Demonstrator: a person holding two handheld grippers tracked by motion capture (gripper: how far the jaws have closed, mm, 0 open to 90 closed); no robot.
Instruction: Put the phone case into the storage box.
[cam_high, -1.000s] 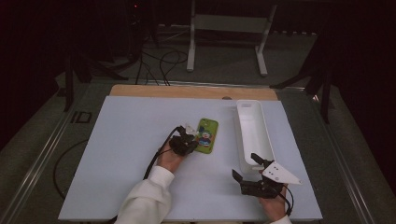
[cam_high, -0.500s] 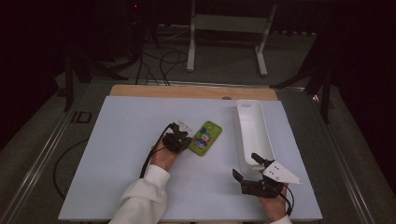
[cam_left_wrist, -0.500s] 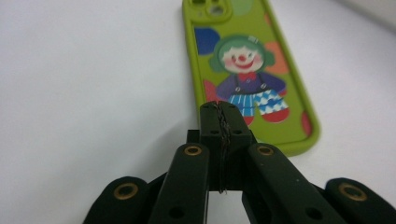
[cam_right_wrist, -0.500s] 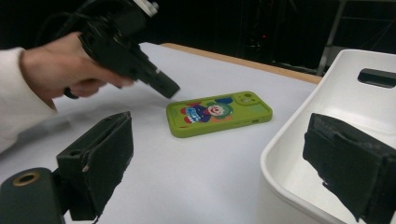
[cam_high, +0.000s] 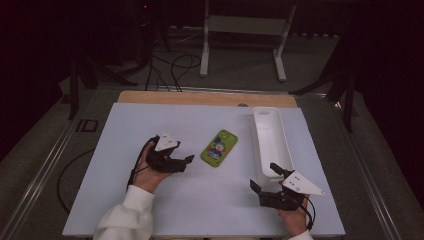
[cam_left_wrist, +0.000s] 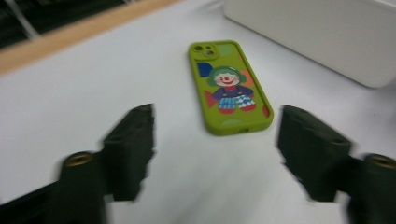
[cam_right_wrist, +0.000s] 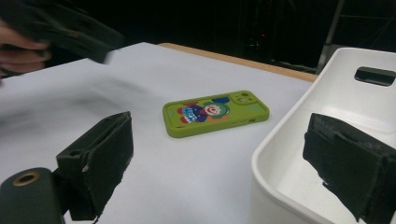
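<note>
Jaws of the left gripper (cam_high: 189, 160) stand wide apart with nothing between them; they have just been opening, and the phone (cam_high: 219, 148) lies flat on the mat (cam_high: 115, 150) just beyond their tips, free of any touch. In the left gripper view the phone (cam_left_wrist: 229, 87) sits ahead of the two black pads, its green clown-printed back up and camera end pointing away. Jaws of the right gripper (cam_high: 262, 179) are likewise spread and empty, parked at the near end of the white bin (cam_high: 270, 131), one pad over the mat and the other over the bin's rim in the right gripper view (cam_right_wrist: 280, 154). The phone lies between the left gripper and the bin, near the bin's long side but apart from it. My reading is that this is a release step: the phone has been let go on the mat. If the bin is the goal, the next move calls for a fresh grip across the phone's narrow sides, a lift clear of the rim, and a level set-down inside.
</note>
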